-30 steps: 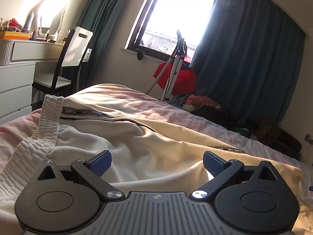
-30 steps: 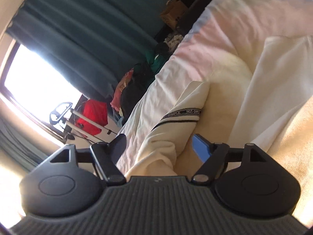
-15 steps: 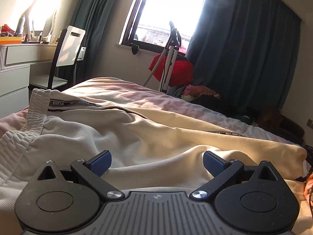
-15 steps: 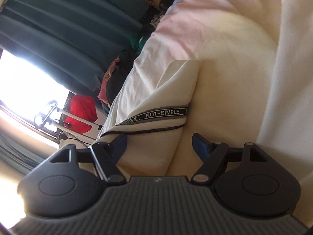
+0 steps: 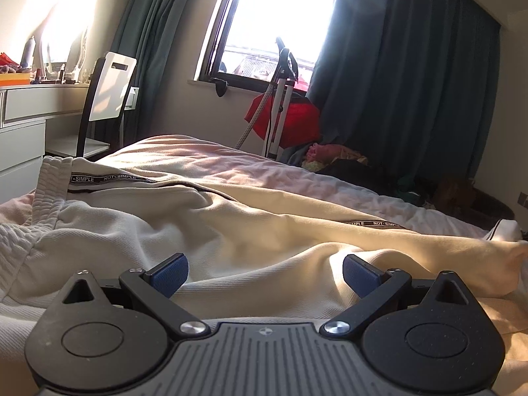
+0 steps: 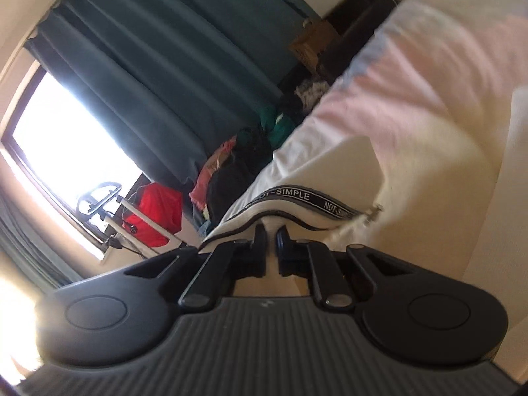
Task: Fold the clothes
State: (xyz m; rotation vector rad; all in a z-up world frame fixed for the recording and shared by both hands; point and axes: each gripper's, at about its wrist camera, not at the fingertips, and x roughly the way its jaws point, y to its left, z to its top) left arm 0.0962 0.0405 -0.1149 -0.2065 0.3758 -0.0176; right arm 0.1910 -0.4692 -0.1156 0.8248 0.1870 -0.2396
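Cream trousers (image 5: 231,231) lie lengthwise left-to-right across the bed (image 5: 204,161), waistband far left, right claw (image 6: 271,242) clamped on what looks like the blurred striped cuff end, left claw (image 5: 264,272) spread apart just above mid-leg fabric, gripping nothing.

The cream trousers (image 5: 231,241) were soft, matt ribbed cloth with a puckered elastic waistband (image 5: 49,181) and a woven black tape (image 6: 307,198). The left tool (image 5: 264,274) had matt black plastic arms, blue rubbery pads (image 5: 168,272) and shiny metal screws (image 5: 191,327). The bed sheet (image 5: 231,165) beyond it was crumpled matt cotton.
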